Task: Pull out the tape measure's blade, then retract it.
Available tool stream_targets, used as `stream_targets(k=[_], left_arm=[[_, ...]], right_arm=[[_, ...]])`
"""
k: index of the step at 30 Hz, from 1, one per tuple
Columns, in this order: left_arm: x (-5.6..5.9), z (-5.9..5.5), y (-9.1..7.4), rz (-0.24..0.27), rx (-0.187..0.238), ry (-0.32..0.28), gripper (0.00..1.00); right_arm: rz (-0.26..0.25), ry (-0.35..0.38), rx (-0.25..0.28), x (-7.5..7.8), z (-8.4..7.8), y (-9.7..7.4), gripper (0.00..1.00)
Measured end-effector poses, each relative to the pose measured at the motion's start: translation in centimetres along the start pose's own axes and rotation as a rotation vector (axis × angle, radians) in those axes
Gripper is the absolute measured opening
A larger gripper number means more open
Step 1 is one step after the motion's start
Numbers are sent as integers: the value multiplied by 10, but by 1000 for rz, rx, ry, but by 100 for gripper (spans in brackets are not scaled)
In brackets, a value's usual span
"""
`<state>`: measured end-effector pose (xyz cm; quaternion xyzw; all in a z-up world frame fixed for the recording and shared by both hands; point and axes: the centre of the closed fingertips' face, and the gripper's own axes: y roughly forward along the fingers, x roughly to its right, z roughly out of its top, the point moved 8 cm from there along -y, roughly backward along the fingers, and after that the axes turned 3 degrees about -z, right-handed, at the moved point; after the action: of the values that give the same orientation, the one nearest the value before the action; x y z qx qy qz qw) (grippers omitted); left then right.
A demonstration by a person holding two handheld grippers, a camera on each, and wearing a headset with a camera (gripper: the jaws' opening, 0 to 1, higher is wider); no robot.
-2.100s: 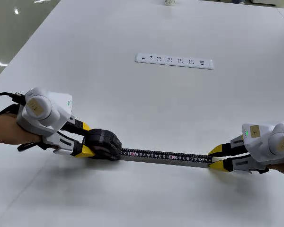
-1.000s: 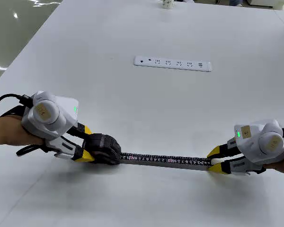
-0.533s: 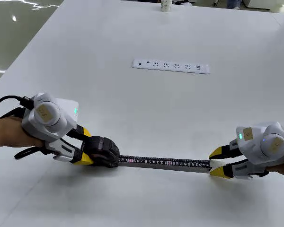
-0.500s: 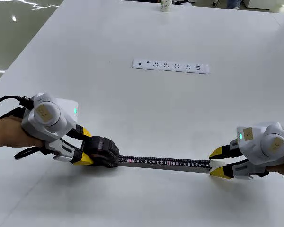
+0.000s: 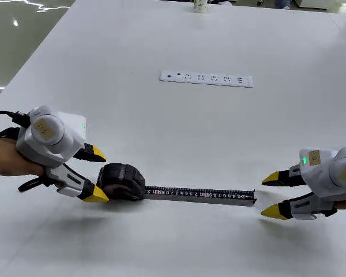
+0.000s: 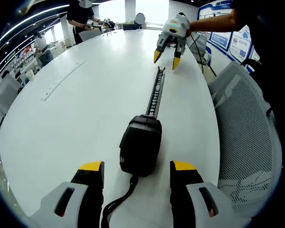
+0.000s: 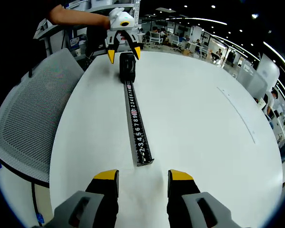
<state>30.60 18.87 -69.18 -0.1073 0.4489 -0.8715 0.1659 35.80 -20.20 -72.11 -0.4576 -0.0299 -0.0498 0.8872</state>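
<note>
Showing tape measure [image 5: 122, 180] loose on the desk [image 5: 179, 133] just past the left claw's [image 5: 98, 175] wide, empty tips, blade [image 5: 199, 194] out and ending just short of the right claw [image 5: 270, 195], equally wide, empty.

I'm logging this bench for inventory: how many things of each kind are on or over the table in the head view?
tape measure: 1
power strip: 1
small white object, far edge: 1
grippers: 2 (left gripper, right gripper)
total: 5
</note>
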Motion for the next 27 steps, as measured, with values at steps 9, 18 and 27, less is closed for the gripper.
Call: stream_targets(k=[9,18,27], left_arm=[[7,-5,-12,37,37,-68,59],[18,-12,-18,66,91,-133,72],[32,-22,-22,107,128,-177,77]], right_arm=[[-40,70,29,-12,3,-8,51],[-66,126,47,-22,2,-11,63],[-94,176,74,-35,4,-12,74]])
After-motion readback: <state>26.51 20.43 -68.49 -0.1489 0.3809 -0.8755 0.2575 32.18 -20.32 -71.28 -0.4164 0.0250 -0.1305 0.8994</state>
